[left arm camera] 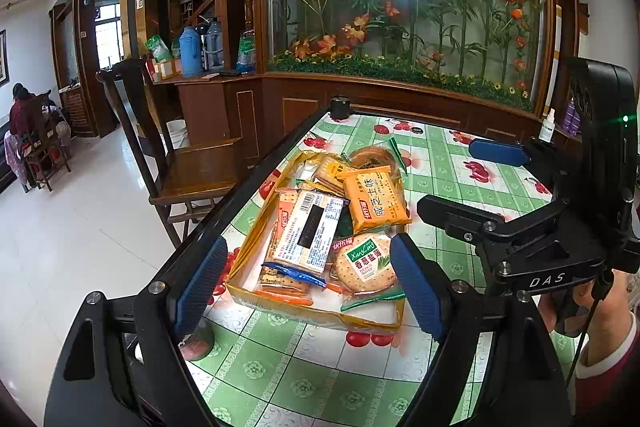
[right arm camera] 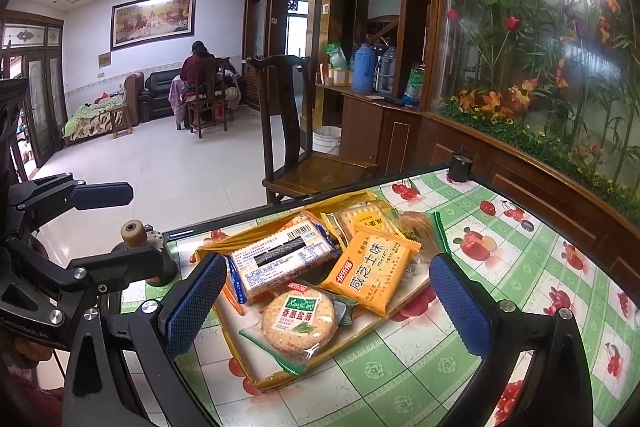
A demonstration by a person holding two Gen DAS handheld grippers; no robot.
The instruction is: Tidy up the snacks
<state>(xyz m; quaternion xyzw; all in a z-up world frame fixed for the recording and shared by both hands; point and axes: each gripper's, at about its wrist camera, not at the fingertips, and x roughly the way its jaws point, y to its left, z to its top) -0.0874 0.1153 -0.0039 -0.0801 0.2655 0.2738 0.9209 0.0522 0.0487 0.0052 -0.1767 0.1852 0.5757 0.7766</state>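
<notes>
- Left gripper (left arm camera: 308, 283) is hanging just above the near end of the tray (left arm camera: 280, 311), jaws apart, nothing between the pads.
- Right gripper (right arm camera: 328, 307) is sitting over the same tray (right arm camera: 276, 375) from the other side, jaws apart too, gripping nothing.
- In the left view the right gripper (left arm camera: 464, 183) is showing at the right, one blue pad (left arm camera: 498, 152) over the worktop (left arm camera: 320, 379); a hand (left arm camera: 592, 311) in a red sleeve is holding its handle.
- Tray is shallow, yellow-edged, lying on the worktop near its left edge, with the snacks piled in it.
- Round cracker pack (left arm camera: 366, 263) with a green label is lying at the tray's near end, between the left gripper's pads but not touched.
- Long white pack (left arm camera: 310, 231) with a barcode is lying beside it, on top of orange-and-blue packs (left arm camera: 288, 279).
- Orange cheese pack (left arm camera: 374, 201) is lying further in, tilted over other packs.
- Green-edged round pack (left arm camera: 374, 155) is sitting at the far end, partly over the rim.
- Worktop is wearing a green check cloth with fruit prints.
- Small black cylinder (left arm camera: 340, 107) is standing at the far corner.
- Wooden chair (left arm camera: 192, 163) is standing just beside the worktop.
- Person (right arm camera: 196, 67) is sitting far back in the room.
</notes>
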